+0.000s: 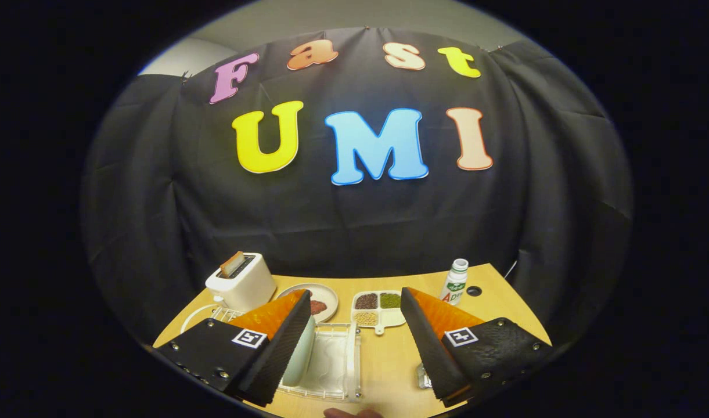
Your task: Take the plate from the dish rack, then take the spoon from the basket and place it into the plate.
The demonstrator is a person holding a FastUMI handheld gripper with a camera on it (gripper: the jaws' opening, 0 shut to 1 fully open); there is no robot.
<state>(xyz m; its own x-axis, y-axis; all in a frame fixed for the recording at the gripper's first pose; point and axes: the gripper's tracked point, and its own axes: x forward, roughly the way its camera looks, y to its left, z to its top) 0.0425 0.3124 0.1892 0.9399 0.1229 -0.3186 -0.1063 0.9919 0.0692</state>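
The gripper [354, 342] hangs over a wooden table [389, 366] with its two fingers spread wide apart, gripping nothing. The left finger [273, 342] sits low in the lower left of the frame, and the right finger [441, 342] in the lower right.

A pale plate [301, 357] stands on edge in a clear dish rack [331, 366] at the bottom centre, just inside the left finger. The finger covers part of the plate, and whether the two touch cannot be told. The right finger is well apart from the plate, with bare table between them.

Beyond the fingers, in the middle of the frame, a white toaster [241, 283] with a slice of bread [232, 264] sticking up from its slot stands at the left end of the table. Just right of it lies a round dish [313, 299] holding something dark red and brown. Further right is a white divided tray [378, 309] with dark, green and pale grains in its three sections. A small white bottle [454, 283] stands near the far right corner of the table, beside a round dark hole [474, 291] in the tabletop.

A white wire basket [206, 316] shows behind the left finger, near the toaster. Something small and shiny [422, 377] lies by the base of the right finger, too hidden to identify. A fingertip of a person's hand [351, 413] shows at the very bottom.
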